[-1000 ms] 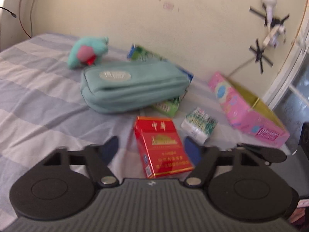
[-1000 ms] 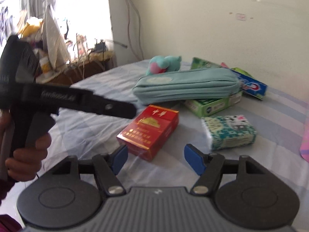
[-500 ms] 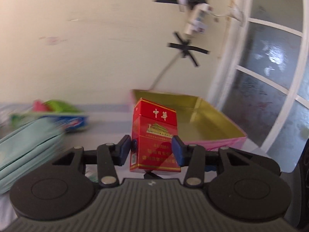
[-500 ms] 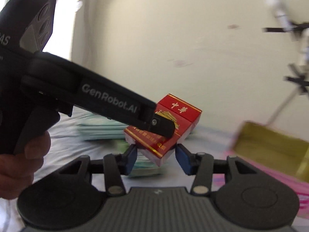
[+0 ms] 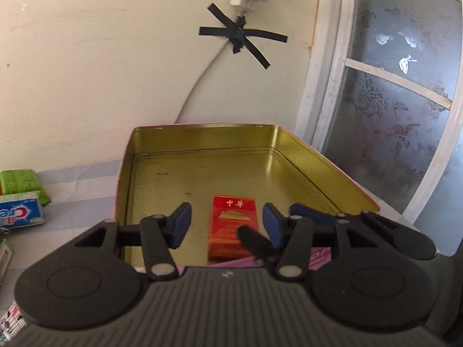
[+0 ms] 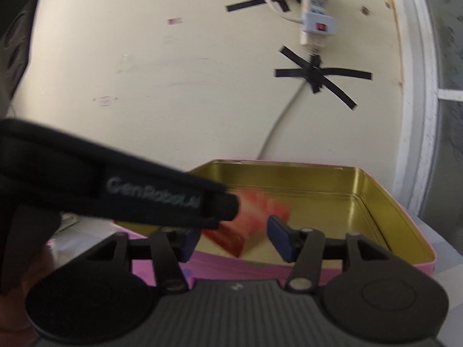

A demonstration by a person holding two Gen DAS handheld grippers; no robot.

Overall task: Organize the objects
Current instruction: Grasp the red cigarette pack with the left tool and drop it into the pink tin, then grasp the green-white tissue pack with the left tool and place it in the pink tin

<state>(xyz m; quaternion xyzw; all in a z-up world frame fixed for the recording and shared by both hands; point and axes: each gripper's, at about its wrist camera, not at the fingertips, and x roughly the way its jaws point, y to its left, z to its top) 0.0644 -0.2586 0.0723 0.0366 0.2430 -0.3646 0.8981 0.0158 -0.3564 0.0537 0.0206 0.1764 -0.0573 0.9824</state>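
Note:
A red cigarette pack (image 5: pixel 233 227) lies inside the pink tin with a gold inside (image 5: pixel 202 170), near its front wall. My left gripper (image 5: pixel 226 224) is open just above the pack, one finger on each side, not touching it. My right gripper (image 6: pixel 233 237) is open too, over the tin's front edge (image 6: pixel 260 269); the pack shows blurred in the right wrist view (image 6: pixel 249 225). The left gripper's black body (image 6: pixel 115 190) crosses the right wrist view from the left. The right gripper's blue fingertip (image 5: pixel 312 217) shows beside the left one.
A blue toothpaste box (image 5: pixel 20 212) and a green packet (image 5: pixel 20 180) lie on the striped bedsheet left of the tin. The cream wall with taped cable (image 5: pixel 240 37) and a power strip (image 6: pixel 317 14) is right behind. A frosted window (image 5: pixel 405 86) stands at right.
Both grippers held the red pack between them half a second ago. They carried it over the tin and opened; the pack now lies in the tin.

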